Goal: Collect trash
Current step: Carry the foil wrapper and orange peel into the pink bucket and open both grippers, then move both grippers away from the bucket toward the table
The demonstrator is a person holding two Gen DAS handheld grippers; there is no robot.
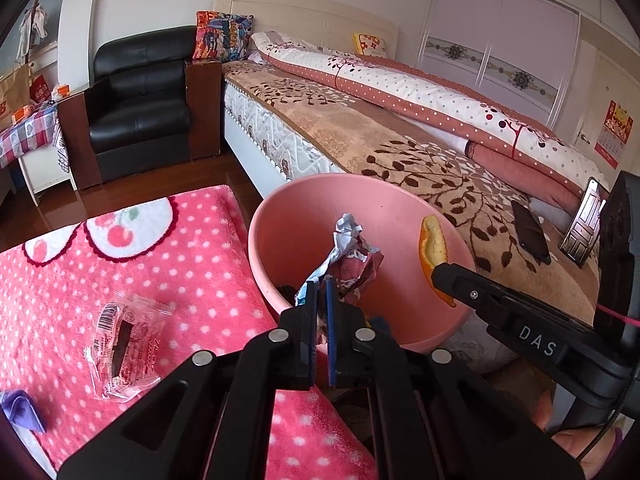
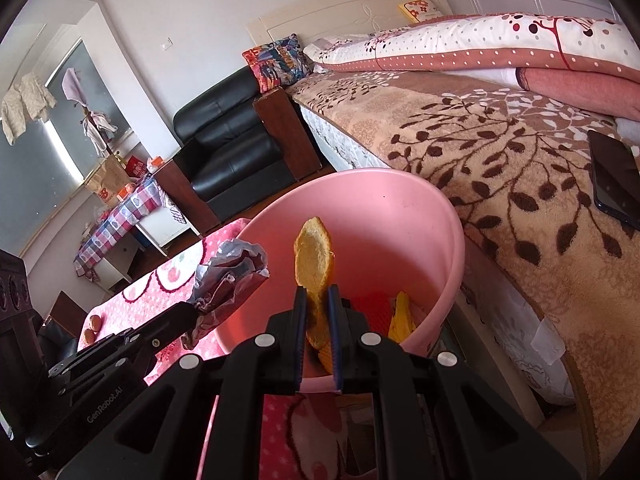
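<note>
A: What is the left hand-held gripper (image 1: 320, 292) doing?

B: Its blue-padded jaws are clamped on a crumpled silver-and-dark-red foil wrapper (image 1: 352, 252), which sticks up from the fingertips over the mouth of the round pink plastic bin (image 1: 380, 200).

A: And the right hand-held gripper (image 2: 318, 300)?

B: It is pinched on a curved strip of orange peel (image 2: 314, 260), pale pith facing the camera. The peel stands upright between the pads, also above the bin's opening.

A: Is anything in the bin already?

B: Yes. In the right wrist view a red scrap (image 2: 372, 308) and a yellow scrap (image 2: 402, 318) lie at the bottom; the left wrist view shows something dark there that I cannot make out.

A: Where does the bin stand?

B: On the floor just beside the bed with the brown leaf-patterned blanket (image 1: 400, 152), at the edge of the pink polka-dot fleece rug (image 1: 180, 272).

A: Any trash outside it?

B: A clear plastic wrapper with black and red print (image 1: 120, 344) lies flat on the rug, well left of the bin, and a small purple piece (image 1: 20, 404) lies near the rug's left edge. Two small brown round things (image 2: 92, 328) sit on the rug in the right wrist view.
</note>
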